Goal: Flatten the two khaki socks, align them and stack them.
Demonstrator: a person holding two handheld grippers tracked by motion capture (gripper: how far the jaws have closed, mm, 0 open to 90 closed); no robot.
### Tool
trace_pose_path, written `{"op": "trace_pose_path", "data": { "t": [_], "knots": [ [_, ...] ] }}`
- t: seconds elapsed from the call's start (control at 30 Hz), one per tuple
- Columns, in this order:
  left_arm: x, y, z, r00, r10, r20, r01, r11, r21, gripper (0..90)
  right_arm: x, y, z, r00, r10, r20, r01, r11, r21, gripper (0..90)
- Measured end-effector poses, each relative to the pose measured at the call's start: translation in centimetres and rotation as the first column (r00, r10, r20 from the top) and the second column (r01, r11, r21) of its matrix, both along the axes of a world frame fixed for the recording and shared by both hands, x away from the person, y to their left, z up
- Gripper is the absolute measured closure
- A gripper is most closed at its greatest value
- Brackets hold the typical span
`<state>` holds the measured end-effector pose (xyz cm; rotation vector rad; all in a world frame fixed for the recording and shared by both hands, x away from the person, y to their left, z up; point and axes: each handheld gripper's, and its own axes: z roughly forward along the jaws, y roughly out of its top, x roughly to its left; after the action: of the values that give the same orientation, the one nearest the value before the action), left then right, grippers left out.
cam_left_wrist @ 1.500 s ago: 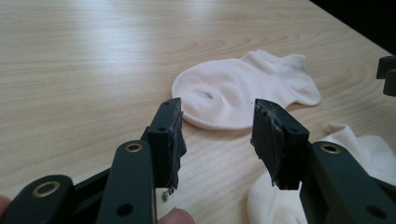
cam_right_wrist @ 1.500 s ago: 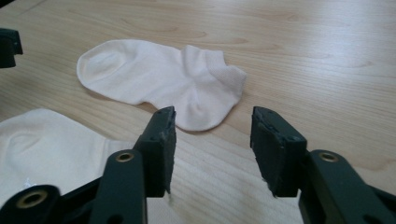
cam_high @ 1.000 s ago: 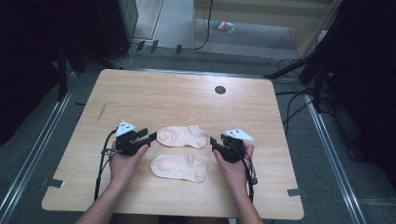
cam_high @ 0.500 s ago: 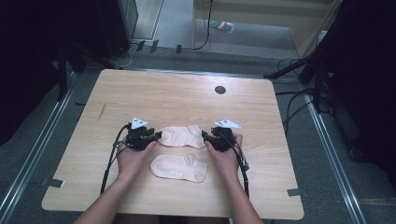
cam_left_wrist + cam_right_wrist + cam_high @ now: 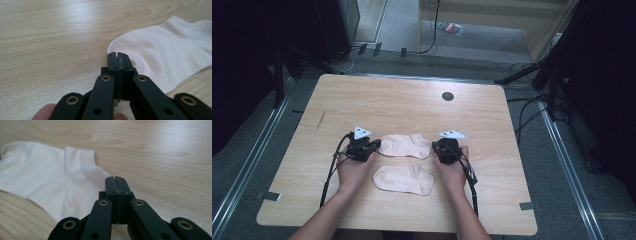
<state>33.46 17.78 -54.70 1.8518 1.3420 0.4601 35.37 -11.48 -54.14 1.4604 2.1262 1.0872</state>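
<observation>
1. Far sock (image 5: 404, 146): flat, toward the table's (image 5: 412, 100) near edge; your grippers sit at its two ends.
2. Left gripper (image 5: 117, 55): just closed, pinching its toe edge.
3. Right gripper (image 5: 115, 179): just closed, pinching its cuff edge.
4. Near sock (image 5: 404, 179): loose, just behind.

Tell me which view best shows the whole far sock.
The high view: the far sock lies whole on the table, between the left hand-held gripper and the right hand-held gripper. The left gripper view shows only one end; the right gripper view only the cuff end.
</observation>
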Motion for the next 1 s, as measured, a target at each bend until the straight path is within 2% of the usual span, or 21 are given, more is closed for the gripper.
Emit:
{"op": "trace_pose_path", "data": {
  "t": [0.07,0.1,0.13,0.17,0.2,0.23,0.27,0.3,0.37,0.4,0.43,0.47,0.5,0.53,0.57,0.73,0.83,1.0],
  "knots": [
    [0.0,0.0,0.0,1.0000,0.001,-0.002,-0.001,1.0000,-0.001,90.0,0.0,-0.4,0.3,0.9993,-0.033,0.019,0.032,0.9988,0.038,87.3],
    [0.0,0.0,-0.1,1.0000,-0.001,-0.006,0.001,1.0000,-0.005,90.0,0.1,-0.5,0.4,0.9984,-0.052,0.025,0.050,0.9962,0.071,76.2],
    [0.0,0.0,-0.1,1.0000,-0.001,-0.006,0.001,1.0000,-0.005,90.0,0.3,-0.6,0.4,0.9986,-0.048,0.021,0.046,0.9943,0.096,70.9],
    [0.1,0.0,-0.1,1.0000,-0.002,-0.004,0.002,1.0000,-0.001,90.0,0.3,-0.6,0.4,0.9986,-0.048,0.021,0.046,0.9943,0.096,70.9],
    [0.1,-0.1,-0.1,1.0000,-0.005,-0.005,0.005,1.0000,-0.004,90.0,0.5,-0.5,0.4,0.9993,-0.034,0.013,0.032,0.9926,0.117,66.8],
    [0.1,-0.1,-0.2,1.0000,-0.005,-0.003,0.005,1.0000,-0.001,90.0,0.7,-0.2,0.3,0.9997,-0.022,0.000,0.022,0.9933,0.113,63.4],
    [0.1,-0.1,-0.2,1.0000,-0.007,-0.004,0.007,1.0000,-0.006,90.0,0.8,0.1,0.2,0.9997,-0.024,0.004,0.024,0.9958,0.088,60.7],
    [0.1,0.0,-0.2,1.0000,-0.007,-0.005,0.007,0.9999,-0.007,90.0,1.1,0.5,0.0,0.9998,-0.020,0.003,0.020,0.9980,0.060,62.0],
    [0.1,0.0,-0.2,0.9999,-0.007,-0.009,0.007,0.9999,-0.014,90.0,1.1,0.8,-0.2,0.9998,-0.018,0.001,0.018,0.9991,0.039,68.6],
    [0.1,0.0,-0.2,0.9999,-0.007,-0.009,0.007,0.9999,-0.014,90.0,1.1,0.8,-0.2,0.9998,-0.018,0.001,0.018,0.9991,0.039,68.6],
    [0.1,0.0,-0.2,0.9999,-0.009,-0.007,0.009,0.9999,-0.014,90.0,1.1,1.0,-0.4,0.9999,-0.014,-0.005,0.014,0.9996,0.023,72.6],
    [0.1,0.1,-0.2,0.9999,-0.012,-0.007,0.012,0.9998,-0.014,90.0,0.9,1.2,-0.5,1.0000,0.005,0.003,-0.005,1.0000,0.004,82.1],
    [0.1,0.1,-0.2,0.9999,-0.014,-0.005,0.014,0.9998,-0.013,90.0,0.8,1.4,-0.5,0.9998,0.020,0.005,-0.020,0.9998,-0.003,86.8],
    [0.1,0.1,-0.1,0.9998,-0.019,-0.004,0.019,0.9998,-0.009,90.0,0.6,1.6,-0.3,0.9993,0.034,0.014,-0.034,0.9989,-0.032,88.7],
    [0.0,0.1,-0.1,0.9998,-0.020,-0.002,0.020,0.9998,-0.009,90.0,0.5,1.6,-0.2,0.9991,0.037,0.019,-0.037,0.9986,-0.038,89.0],
    [-0.3,0.2,0.5,0.9995,-0.019,0.024,0.020,0.9996,-0.020,90.0,0.2,1.2,0.5,0.9995,0.019,0.025,-0.019,0.9998,-0.003,89.4],
    [-0.5,0.3,1.0,0.9991,-0.018,0.038,0.019,0.9991,-0.038,90.0,-0.4,0.9,1.8,0.9981,0.013,0.059,-0.014,0.9998,0.015,89.5],
    [-1.4,0.6,2.1,0.9981,-0.033,0.052,0.036,0.9979,-0.054,90.0,-1.4,0.8,3.0,0.9966,0.013,0.081,-0.015,0.9994,0.030,89.4]
  ]
}}
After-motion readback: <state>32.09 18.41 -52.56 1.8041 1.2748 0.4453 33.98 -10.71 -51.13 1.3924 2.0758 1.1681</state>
